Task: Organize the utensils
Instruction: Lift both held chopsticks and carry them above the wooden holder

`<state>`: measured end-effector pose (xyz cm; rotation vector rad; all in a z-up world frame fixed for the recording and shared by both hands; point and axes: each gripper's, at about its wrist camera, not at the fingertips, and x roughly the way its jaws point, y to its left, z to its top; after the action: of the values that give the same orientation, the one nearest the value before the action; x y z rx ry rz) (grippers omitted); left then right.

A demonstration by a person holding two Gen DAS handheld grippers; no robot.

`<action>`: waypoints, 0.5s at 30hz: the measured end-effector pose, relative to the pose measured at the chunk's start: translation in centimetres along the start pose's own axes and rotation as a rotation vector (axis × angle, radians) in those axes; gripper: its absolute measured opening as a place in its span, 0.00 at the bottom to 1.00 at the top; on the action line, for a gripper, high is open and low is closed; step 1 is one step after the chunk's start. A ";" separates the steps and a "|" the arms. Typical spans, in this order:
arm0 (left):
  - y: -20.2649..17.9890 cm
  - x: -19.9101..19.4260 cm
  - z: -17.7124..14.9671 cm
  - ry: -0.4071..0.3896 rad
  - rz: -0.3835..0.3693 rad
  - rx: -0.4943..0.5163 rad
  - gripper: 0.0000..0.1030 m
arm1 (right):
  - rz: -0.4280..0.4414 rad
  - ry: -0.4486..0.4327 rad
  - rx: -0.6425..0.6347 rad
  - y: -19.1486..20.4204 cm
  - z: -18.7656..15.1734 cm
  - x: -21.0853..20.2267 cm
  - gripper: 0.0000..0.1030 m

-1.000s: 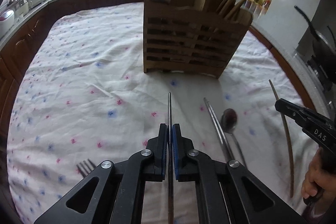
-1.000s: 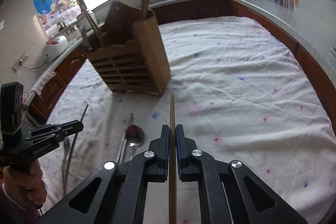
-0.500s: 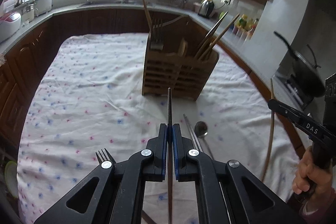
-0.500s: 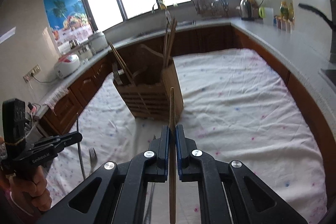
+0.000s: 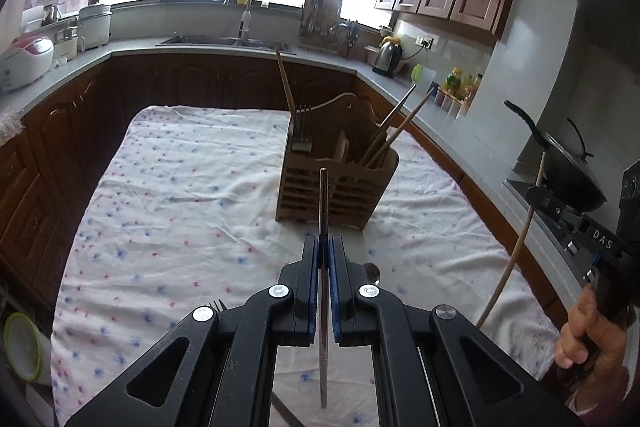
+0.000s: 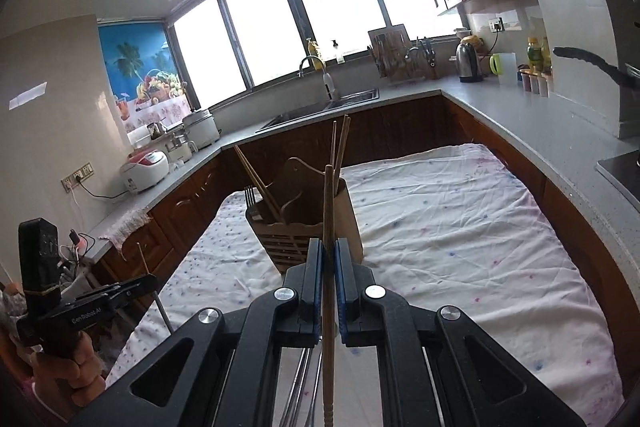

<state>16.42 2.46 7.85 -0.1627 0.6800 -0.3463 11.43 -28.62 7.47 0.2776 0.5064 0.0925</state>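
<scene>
My left gripper point(image 5: 324, 247) is shut on a metal chopstick point(image 5: 323, 199), held high above the table and pointing at the wooden utensil holder point(image 5: 336, 183). My right gripper point(image 6: 328, 251) is shut on a wooden chopstick point(image 6: 329, 203), also raised, with the holder point(image 6: 312, 231) behind it. The holder has forks point(image 5: 303, 125) and wooden chopsticks point(image 5: 394, 125) standing in it. The right gripper shows in the left wrist view point(image 5: 538, 195) with its chopstick point(image 5: 516, 247). A spoon point(image 5: 373, 271) and a fork point(image 5: 214, 305) lie on the cloth below.
The table carries a white flowered cloth point(image 5: 180, 195). A dark wok point(image 5: 568, 167) sits on the stove at the right. Counters with a sink point(image 5: 224, 41), rice cookers point(image 5: 24, 57) and a kettle point(image 5: 386, 57) ring the table. Metal utensils point(image 6: 300, 379) lie under my right gripper.
Both grippers have risen well above the table with their chopsticks and tilted up. The holder now looks smaller and farther below.
</scene>
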 end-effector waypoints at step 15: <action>0.1 -1.1 1.0 -0.050 -0.015 -0.002 0.03 | 0.011 -0.031 0.024 -0.4 -0.1 0.2 0.06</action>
<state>16.28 2.95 9.25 -0.1782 0.6305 -0.3549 11.54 -29.00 7.22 0.3048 0.4755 0.0933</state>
